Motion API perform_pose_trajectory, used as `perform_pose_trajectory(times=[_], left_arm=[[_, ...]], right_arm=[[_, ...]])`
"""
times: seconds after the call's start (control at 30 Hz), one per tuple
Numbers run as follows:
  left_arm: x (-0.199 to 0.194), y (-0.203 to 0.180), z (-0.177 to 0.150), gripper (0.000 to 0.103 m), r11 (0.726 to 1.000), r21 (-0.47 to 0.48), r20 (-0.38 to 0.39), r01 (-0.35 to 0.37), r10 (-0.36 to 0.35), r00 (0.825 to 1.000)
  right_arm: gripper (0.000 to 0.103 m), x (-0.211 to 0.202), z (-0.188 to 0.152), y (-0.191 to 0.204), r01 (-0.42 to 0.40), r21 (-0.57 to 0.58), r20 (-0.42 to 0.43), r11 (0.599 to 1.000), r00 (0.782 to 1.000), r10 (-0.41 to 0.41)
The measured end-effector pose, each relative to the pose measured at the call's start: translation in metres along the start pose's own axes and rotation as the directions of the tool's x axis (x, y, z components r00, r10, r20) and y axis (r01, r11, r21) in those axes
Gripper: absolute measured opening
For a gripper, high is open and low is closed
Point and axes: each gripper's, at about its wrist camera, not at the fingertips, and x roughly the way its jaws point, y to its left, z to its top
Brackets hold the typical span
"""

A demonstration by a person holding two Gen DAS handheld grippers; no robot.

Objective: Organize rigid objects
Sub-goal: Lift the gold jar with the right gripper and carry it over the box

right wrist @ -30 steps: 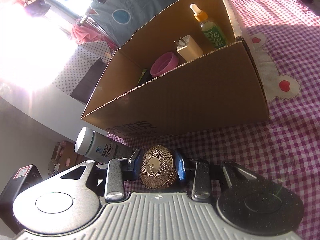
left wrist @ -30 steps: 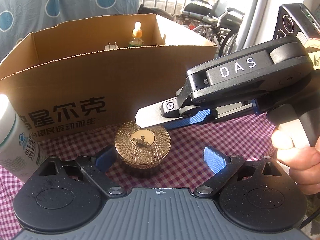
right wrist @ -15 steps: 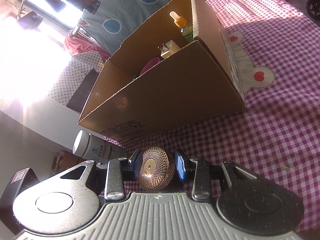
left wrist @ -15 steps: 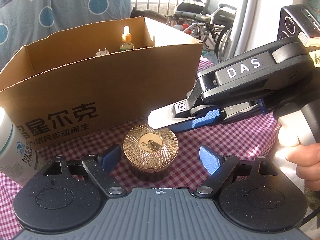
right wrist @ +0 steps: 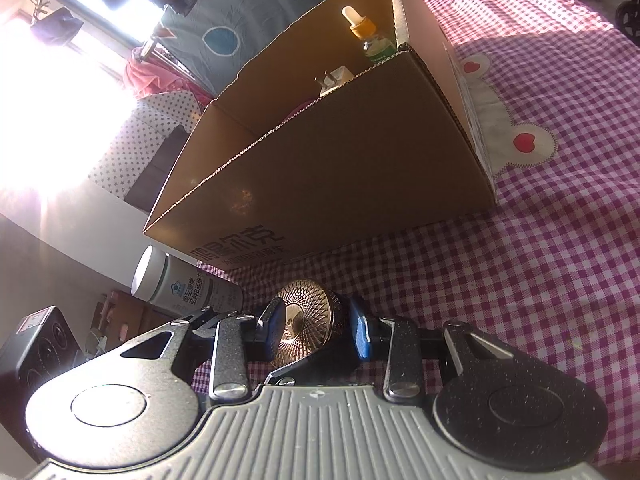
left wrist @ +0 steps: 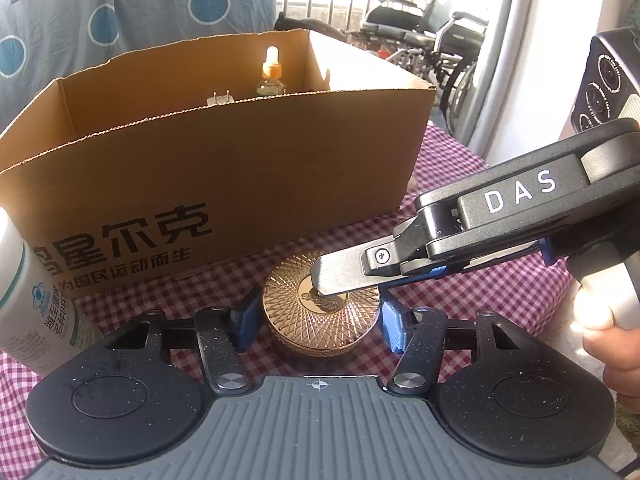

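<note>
A round gold jar [left wrist: 320, 316] with a patterned lid stands on the pink checked cloth in front of a cardboard box [left wrist: 224, 176]. My left gripper [left wrist: 318, 322] is open, its blue pads either side of the jar with small gaps. My right gripper [right wrist: 318, 326] reaches in from the right and straddles the jar [right wrist: 308, 326] top and bottom; its metal finger [left wrist: 344, 276] lies over the lid. Its pads look close to the jar, with contact unclear.
A white bottle [left wrist: 28, 304] with green print stands left of the jar, also in the right wrist view [right wrist: 176, 286]. The box [right wrist: 340, 168] holds a dropper bottle [left wrist: 271, 74], a plug [left wrist: 219, 98] and a pink item. Wheelchairs stand behind.
My left gripper has moved forward and narrowed around the jar. My right gripper has shifted in so its finger now covers the lid. The jar stays on the cloth.
</note>
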Motion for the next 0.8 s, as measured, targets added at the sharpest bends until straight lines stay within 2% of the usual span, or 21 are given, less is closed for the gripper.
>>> perform_pose_trajectory(times=[0.27,0.43,0.57,0.7,0.8], left_arm=[[-0.03,0.0,0.01,0.057,1.0,-0.012,0.048,-0.009,0.01,0.999],[-0.072,0.003,0.038,0.057,0.999,-0.012,0.161,-0.044,0.046,0.986],[-0.084,0.007,0.07,0.057,0.998,-0.016,0.221,-0.067,0.069,0.973],[-0.07,0.022,0.106,0.057,0.997,-0.061,0.216,-0.049,0.061,0.974],[-0.041,0.038,0.126,0.057,0.991,-0.13,0.148,-0.008,0.028,0.989]], right_arm=[[0.037,-0.014,-0.001,0.028,0.005,-0.06,0.027,0.998,1.0,-0.003],[0.038,-0.041,0.016,0.065,-0.04,-0.15,0.093,0.988,0.994,0.054],[0.038,-0.058,0.044,0.093,-0.052,-0.238,0.143,0.97,0.986,0.087],[0.038,-0.055,0.084,0.107,-0.024,-0.29,0.142,0.957,0.988,0.068],[0.039,-0.037,0.116,0.107,0.019,-0.3,0.096,0.954,0.995,0.011]])
